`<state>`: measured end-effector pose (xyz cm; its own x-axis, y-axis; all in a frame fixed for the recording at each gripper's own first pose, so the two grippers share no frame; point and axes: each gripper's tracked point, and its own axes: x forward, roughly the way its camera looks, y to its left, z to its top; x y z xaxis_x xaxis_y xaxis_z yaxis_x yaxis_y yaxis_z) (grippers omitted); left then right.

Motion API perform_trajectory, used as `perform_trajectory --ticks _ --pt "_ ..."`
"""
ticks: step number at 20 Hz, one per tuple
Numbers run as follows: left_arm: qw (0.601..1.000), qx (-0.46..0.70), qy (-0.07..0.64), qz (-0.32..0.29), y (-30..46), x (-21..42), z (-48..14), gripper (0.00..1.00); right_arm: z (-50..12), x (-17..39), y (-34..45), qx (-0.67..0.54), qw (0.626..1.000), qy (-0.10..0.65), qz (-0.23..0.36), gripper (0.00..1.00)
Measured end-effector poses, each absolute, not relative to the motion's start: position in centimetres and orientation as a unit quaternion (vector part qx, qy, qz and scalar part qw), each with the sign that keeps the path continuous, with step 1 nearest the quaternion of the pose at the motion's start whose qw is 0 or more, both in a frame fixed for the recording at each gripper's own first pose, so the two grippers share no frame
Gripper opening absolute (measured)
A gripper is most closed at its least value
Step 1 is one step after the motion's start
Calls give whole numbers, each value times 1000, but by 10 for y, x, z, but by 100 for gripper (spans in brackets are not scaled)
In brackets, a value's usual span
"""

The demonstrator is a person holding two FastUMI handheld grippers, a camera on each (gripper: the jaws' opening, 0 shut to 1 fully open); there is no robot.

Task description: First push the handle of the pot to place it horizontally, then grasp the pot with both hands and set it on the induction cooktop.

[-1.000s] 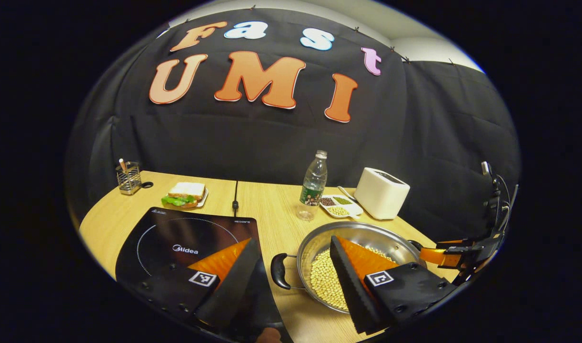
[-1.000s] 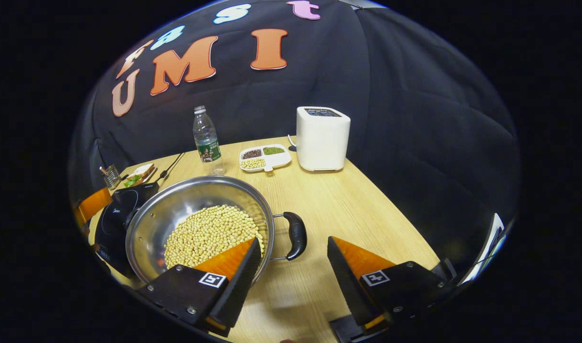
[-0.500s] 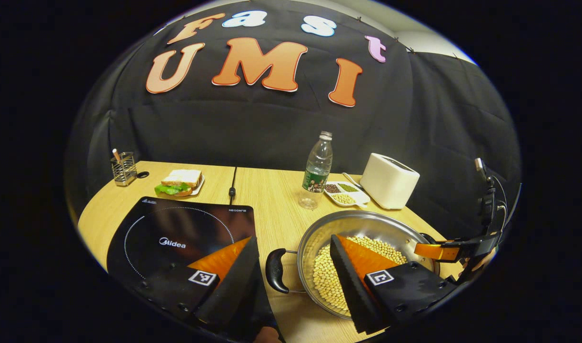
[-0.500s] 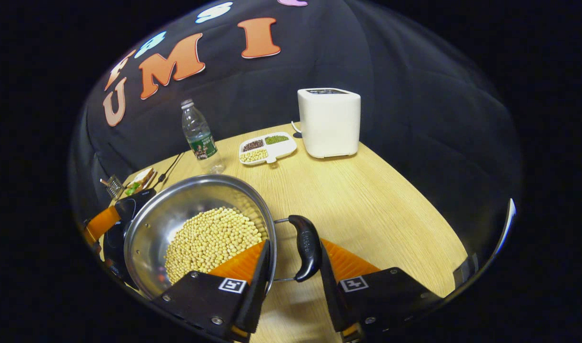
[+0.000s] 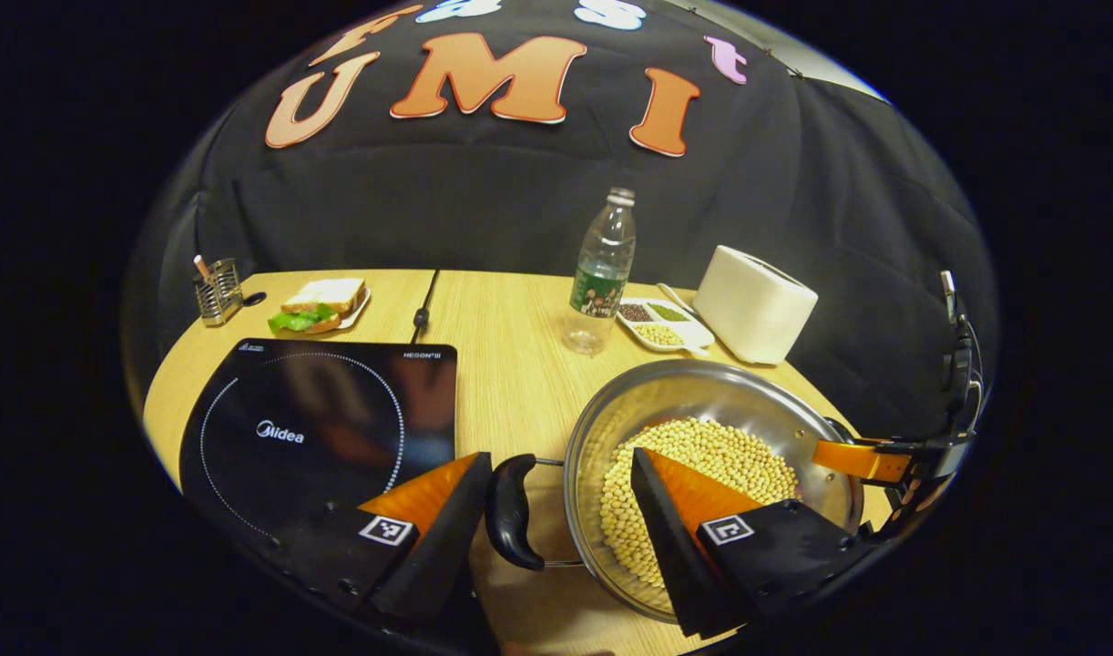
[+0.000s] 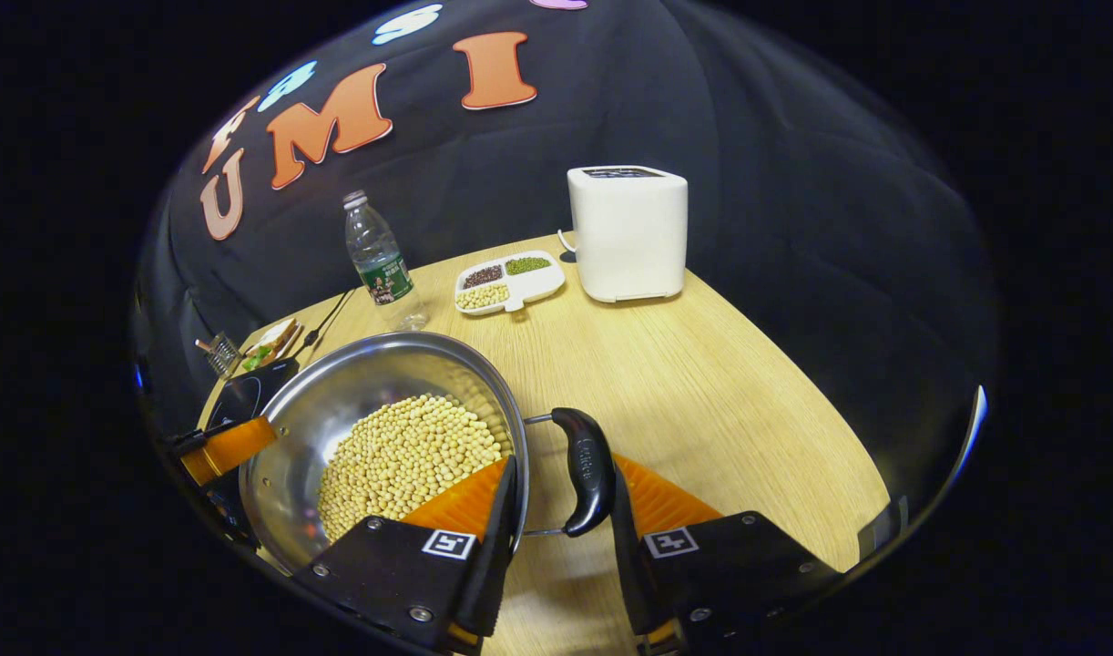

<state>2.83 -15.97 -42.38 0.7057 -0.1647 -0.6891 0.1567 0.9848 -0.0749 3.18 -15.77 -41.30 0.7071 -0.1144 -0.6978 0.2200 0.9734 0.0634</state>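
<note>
Hand-held gripper (image 6: 561,538) straddles steel pot's (image 6: 338,410) black handle (image 6: 586,469).

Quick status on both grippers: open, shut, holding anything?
Left gripper: open, straddling the pot's left handle.
Right gripper: closed around the pot's right handle.

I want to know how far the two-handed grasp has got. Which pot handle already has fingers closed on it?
The handle in the right gripper view: fingers close on both sides. The other handle sits between the left gripper's wide-open fingers.

The pot's (image 5: 711,401) near rim hides behind the left gripper's fingers (image 5: 666,510).
</note>
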Motion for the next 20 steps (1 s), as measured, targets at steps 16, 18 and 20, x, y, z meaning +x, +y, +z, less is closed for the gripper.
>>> perform_trajectory --ticks 16,18,20 --pt "918 10 390 -70 -143 28 -385 54 -365 31 -144 95 925 350 -112 50" --pt "924 7 377 -69 -134 33 -367 51 -347 36 -134 91 930 340 -107 50" --pt "928 -3 367 -65 -122 39 -349 58 -330 41 -121 90 934 331 -100 50"
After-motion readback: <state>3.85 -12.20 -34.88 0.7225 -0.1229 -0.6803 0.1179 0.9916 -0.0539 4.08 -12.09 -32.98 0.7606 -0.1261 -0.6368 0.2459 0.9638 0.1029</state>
